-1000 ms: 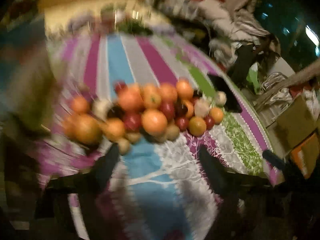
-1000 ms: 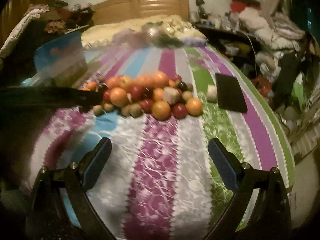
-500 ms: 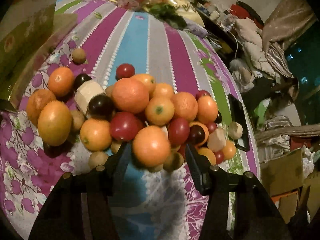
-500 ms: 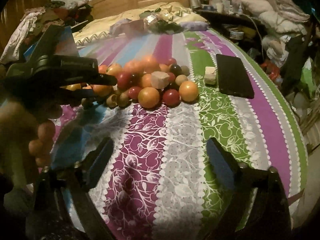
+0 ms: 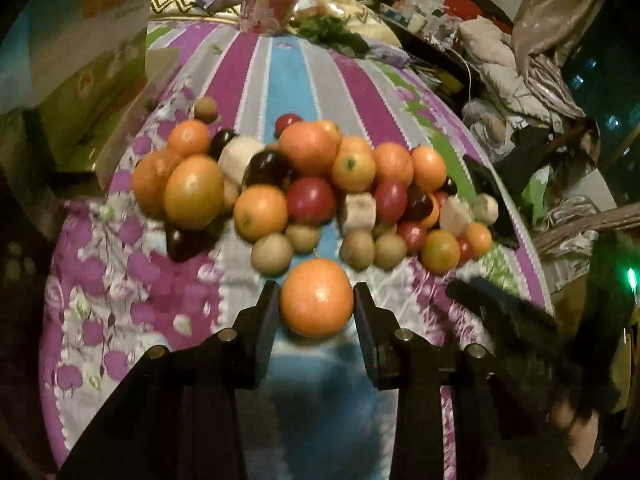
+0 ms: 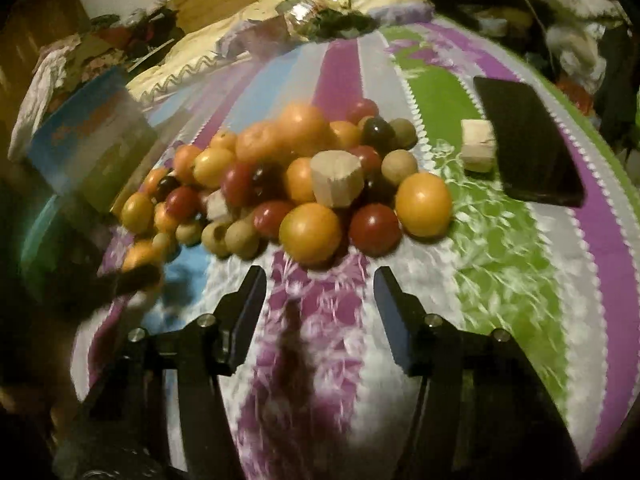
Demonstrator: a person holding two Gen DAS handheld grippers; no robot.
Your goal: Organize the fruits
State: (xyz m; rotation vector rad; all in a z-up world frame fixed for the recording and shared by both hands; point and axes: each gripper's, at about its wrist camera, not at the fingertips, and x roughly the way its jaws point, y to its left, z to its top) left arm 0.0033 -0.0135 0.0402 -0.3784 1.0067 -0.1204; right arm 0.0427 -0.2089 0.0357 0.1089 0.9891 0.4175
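The left tongs [image 5: 316, 304] are closing on an orange [image 5: 316, 298]; both pads sit against its sides, at 6 o'clock from the fruit pile [image 5: 312, 188]. The pile lies on a striped bedspread [image 5: 280, 76] covering the bed. The right tongs [image 6: 320, 300] are spread but closing, with nothing between the fingers; they stand at 6 o'clock from the pile, near another orange [image 6: 311, 233]. A black phone [image 6: 528, 144] lies at 3 o'clock from the pile, a pale block [image 6: 478, 145] touching its left edge.
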